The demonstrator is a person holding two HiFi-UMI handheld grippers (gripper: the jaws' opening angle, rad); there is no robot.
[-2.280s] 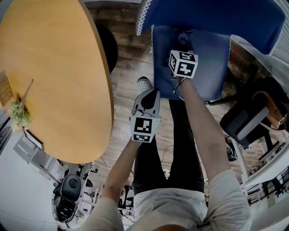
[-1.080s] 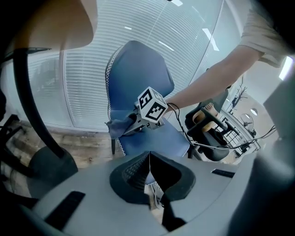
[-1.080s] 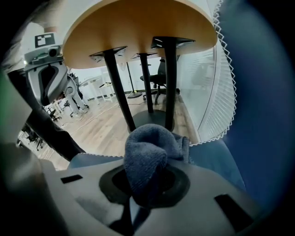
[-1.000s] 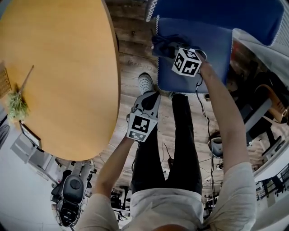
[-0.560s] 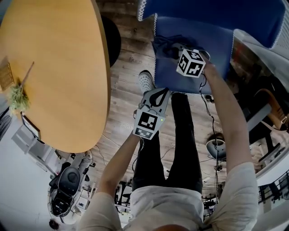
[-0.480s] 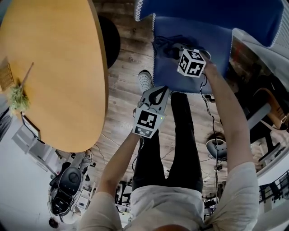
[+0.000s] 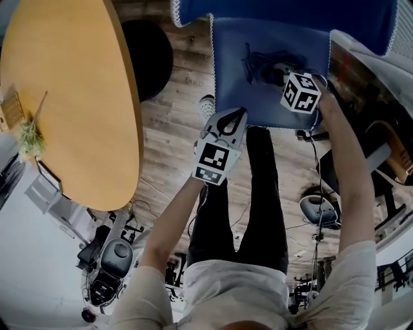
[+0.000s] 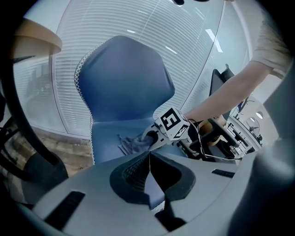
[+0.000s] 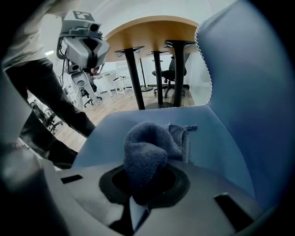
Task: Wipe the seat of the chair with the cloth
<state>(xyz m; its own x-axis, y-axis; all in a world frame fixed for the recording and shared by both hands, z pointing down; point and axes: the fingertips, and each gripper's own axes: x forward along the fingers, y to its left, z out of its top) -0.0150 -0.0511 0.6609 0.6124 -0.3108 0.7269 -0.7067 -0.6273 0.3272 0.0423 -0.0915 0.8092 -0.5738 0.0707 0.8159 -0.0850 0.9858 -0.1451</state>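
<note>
The right gripper [image 9: 144, 186] has its jaws clamped on a dark blue terry cloth [image 9: 146, 150]. The cloth bulges out of them in a rounded wad and trails a thinner, hemmed corner toward 1 o'clock in the right gripper view. The wad sits on the seat [image 7: 235, 77] of the blue chair [image 8: 122, 83]. In the head view it lies near the seat's middle, a little toward the backrest [image 7: 290, 13], with the gripper's marker cube at about 4 o'clock from it. The underside of the cloth appears to rest on the upholstery, though the bunched fabric hides the contact itself. White zigzag stitching runs along the edges of the seat and backrest. The left gripper [image 8: 149, 159] has its jaws pressed together with nothing between them. It is held in the air near the 7 o'clock corner of the seat, pointing toward the chair and well apart from the cloth. Its own view looks over the closed jaws at the seat, the cloth and the other gripper. A round wooden table [image 7: 64, 84] fills the 9 to 10 o'clock part of the head view, with a small green sprig [image 7: 29, 138] lying near its 9 o'clock edge. Between the table and the chair is a plank floor [image 7: 168, 148]. On that floor, at 6 o'clock from the seat, the person stands in black trousers [image 7: 261, 206]. One white shoe [image 7: 206, 104] shows just beside the seat's left edge.
</note>
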